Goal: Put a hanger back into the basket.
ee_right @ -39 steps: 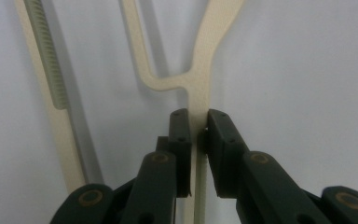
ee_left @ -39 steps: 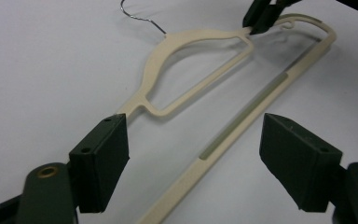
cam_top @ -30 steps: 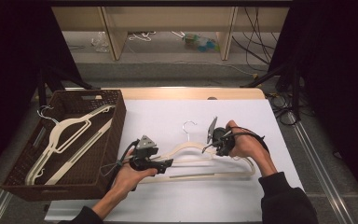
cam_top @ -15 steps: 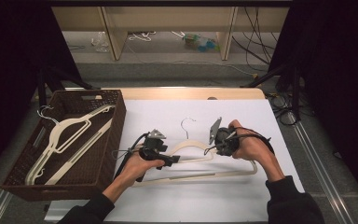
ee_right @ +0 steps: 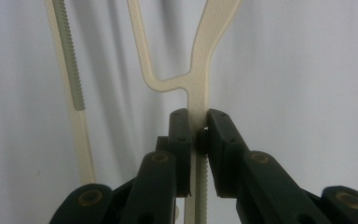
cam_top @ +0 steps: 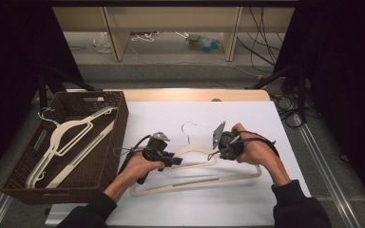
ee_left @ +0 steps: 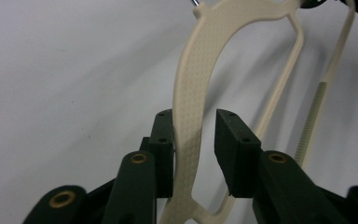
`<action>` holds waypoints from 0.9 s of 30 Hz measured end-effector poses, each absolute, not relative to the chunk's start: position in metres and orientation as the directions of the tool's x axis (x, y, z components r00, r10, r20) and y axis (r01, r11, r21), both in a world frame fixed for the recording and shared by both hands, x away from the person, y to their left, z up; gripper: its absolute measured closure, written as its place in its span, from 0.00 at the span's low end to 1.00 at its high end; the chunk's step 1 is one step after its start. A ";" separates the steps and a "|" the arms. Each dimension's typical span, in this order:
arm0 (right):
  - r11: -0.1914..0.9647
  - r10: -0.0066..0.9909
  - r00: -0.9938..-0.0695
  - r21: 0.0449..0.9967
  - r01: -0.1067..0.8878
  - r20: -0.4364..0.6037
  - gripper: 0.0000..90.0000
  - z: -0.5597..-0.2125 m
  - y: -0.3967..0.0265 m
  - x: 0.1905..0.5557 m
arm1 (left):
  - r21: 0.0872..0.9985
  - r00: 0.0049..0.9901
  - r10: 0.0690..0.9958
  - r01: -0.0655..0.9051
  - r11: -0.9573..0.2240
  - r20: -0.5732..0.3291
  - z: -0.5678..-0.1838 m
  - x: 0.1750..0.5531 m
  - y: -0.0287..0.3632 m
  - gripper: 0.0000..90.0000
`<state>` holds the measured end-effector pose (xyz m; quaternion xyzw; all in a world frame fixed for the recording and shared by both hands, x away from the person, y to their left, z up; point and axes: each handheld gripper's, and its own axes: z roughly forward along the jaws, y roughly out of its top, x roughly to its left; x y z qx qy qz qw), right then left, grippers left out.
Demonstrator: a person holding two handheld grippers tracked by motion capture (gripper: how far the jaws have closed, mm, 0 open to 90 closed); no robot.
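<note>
A: Hanger position? The cream plastic clothes hanger with a metal hook [cam_top: 197, 164] lies flat on the white table top [cam_top: 285, 123], lower centre of the high view, hook pointing to the top of the frame.

B: Right gripper [ee_right: 198, 123] has its black jaws clamped on the hanger's right arm, probably to pin it. Left gripper [ee_left: 193, 140] straddles the other shoulder, jaws apart; one pad touches, the other stands clear.

A: Why both ends?

B: My guess: a two-point hold keeps the long frame level for a lift toward the brown woven basket [cam_top: 116, 102] at left, where two cream hangers [cam_top: 69, 137] lie.
</note>
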<state>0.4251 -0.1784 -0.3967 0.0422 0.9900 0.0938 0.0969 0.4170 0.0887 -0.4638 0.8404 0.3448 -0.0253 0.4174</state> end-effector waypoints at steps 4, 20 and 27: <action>0.980 0.085 -0.977 0.193 0.046 -0.197 0.90 -0.400 -0.179 0.425 | 0.685 0.759 0.541 0.611 -0.397 -0.364 -0.460 0.416 0.091 0.87; 0.974 0.060 -0.983 0.228 0.019 -0.175 0.89 -0.404 -0.185 0.423 | 0.661 0.755 0.497 0.636 -0.397 -0.428 -0.455 0.401 0.092 0.92; 0.950 0.147 -0.967 0.303 0.079 -0.210 0.66 -0.394 -0.192 0.416 | 0.661 0.752 0.488 0.642 -0.388 -0.444 -0.448 0.393 0.092 0.93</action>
